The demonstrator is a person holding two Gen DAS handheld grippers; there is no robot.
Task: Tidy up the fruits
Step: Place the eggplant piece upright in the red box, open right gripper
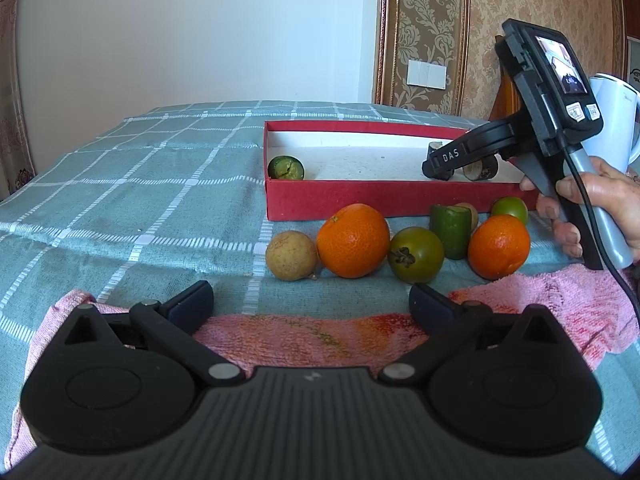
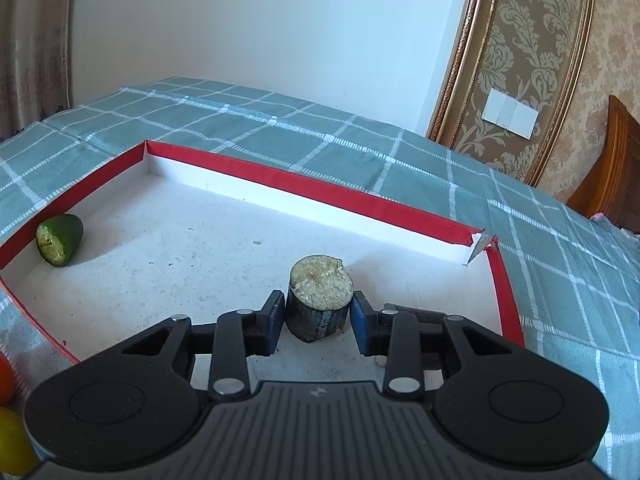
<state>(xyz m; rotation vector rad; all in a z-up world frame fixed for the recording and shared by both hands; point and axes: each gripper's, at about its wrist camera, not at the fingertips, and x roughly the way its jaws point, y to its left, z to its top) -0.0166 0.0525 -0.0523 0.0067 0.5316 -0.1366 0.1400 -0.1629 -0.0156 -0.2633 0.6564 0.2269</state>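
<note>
Right gripper (image 2: 318, 312): lowered into the red box, jaws drawn in on either side of a dark-skinned fruit chunk; the blue pads sit at its flanks, the left one against the skin, the right one with a hairline gap that cannot be told from contact.
Fruit chunk (image 2: 320, 300): short cylinder, dark rind, pale cut face upward, standing on the box floor near the right-hand end.
Red box (image 2: 304, 184): shallow tray, red walls, white speckled floor, far right corner torn open.
Green fruit half (image 2: 59, 239): lies at the left end of the box, well apart from the chunk, cut face toward the camera.
Left gripper (image 1: 311, 304): jaws spread wide, nothing between them, held above a pink towel (image 1: 304, 336) at the table's near edge.
Hand (image 1: 592, 208): grips the right gripper's handle, seen at the right of the left wrist view.
Loose fruit: in a row in front of the box, left to right, a tan round fruit (image 1: 291, 255), a large orange (image 1: 353, 240), a green persimmon-like fruit (image 1: 416, 255), a green cut piece (image 1: 451, 230), a second orange (image 1: 499, 246); a small green fruit (image 1: 509, 209) lies behind.
Surface: tablecloth (image 1: 140, 184) of grey-green with a white grid.
Room: plain white wall (image 1: 200, 32); gilt-framed patterned panel (image 1: 428, 32) with a light switch (image 1: 426, 74); white kettle (image 1: 616, 120) at the right edge.
</note>
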